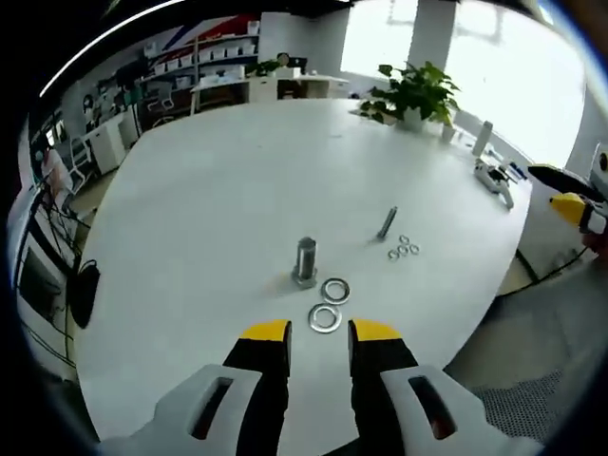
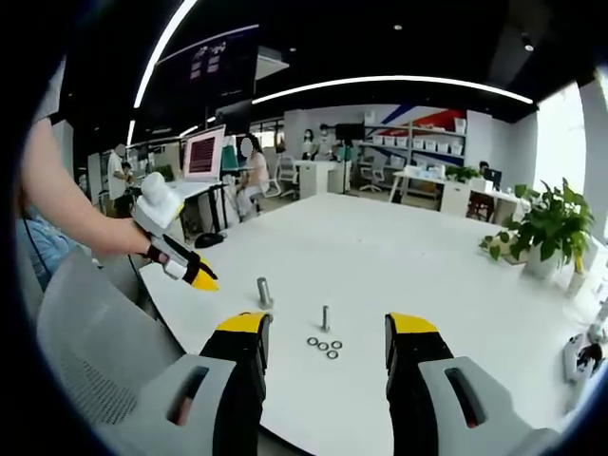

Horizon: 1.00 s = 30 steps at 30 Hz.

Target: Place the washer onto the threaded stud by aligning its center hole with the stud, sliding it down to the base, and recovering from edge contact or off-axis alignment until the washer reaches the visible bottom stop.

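Two flat steel washers (image 1: 329, 304) lie just ahead of the left claw (image 1: 318, 332), beside the upright threaded stud (image 1: 304, 261). Left claw nearer. Both claws, left and right claw (image 2: 323, 331), gape empty above the white surface (image 1: 237, 190).

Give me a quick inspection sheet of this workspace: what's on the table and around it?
Surface: white table, mostly bare.
Job's things: large threaded stud upright, no washer on it; two large washers flat beside it.
Clutter: smaller bolt with four small washers; potted plant at the far edge.
Grippers: left gripper open, empty, near the washers; right gripper open, empty.
Cables: black cable hanging off the table's side.
Surroundings: open office, shelves, desks, people.
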Available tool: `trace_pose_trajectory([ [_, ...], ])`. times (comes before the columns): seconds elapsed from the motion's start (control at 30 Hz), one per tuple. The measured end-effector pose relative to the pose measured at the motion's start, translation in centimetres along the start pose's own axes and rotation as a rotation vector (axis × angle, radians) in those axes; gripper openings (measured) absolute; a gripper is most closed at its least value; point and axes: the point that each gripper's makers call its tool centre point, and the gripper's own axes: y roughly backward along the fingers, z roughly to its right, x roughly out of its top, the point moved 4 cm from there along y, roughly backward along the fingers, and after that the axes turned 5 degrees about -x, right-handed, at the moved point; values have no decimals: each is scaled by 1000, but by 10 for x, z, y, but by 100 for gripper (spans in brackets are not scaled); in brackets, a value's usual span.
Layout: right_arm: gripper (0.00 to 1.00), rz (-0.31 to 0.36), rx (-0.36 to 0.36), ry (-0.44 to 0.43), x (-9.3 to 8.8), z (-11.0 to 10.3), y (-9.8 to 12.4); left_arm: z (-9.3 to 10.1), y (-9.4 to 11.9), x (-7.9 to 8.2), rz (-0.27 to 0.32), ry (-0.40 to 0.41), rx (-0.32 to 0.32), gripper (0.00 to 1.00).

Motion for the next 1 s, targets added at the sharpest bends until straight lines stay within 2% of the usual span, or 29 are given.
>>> trace_pose_trajectory([
  [0.4,51,2,-5,-9,0,1,1,5,-33,-14,-137,-77,-40,23],
  [0.47,51,8,-5,-9,1,2,1,5,-39,-17,-143,-78,-37,23],
  [0.53,51,8,-2,-4,1,1,1,9,-43,-22,-172,-77,-46,23],
  [0.63,51,6,-1,4,1,0,1,6,-50,-20,-198,-128,-50,23],
  [0.8,51,12,-11,0,2,2,2,2,-57,-17,-204,-66,-45,25],
  [0.9,51,14,-13,2,2,2,3,-3,-62,-19,-243,-79,-38,25],
  [1.0,51,15,-13,6,2,2,3,-1,-64,-16,-257,-71,-44,25],
])
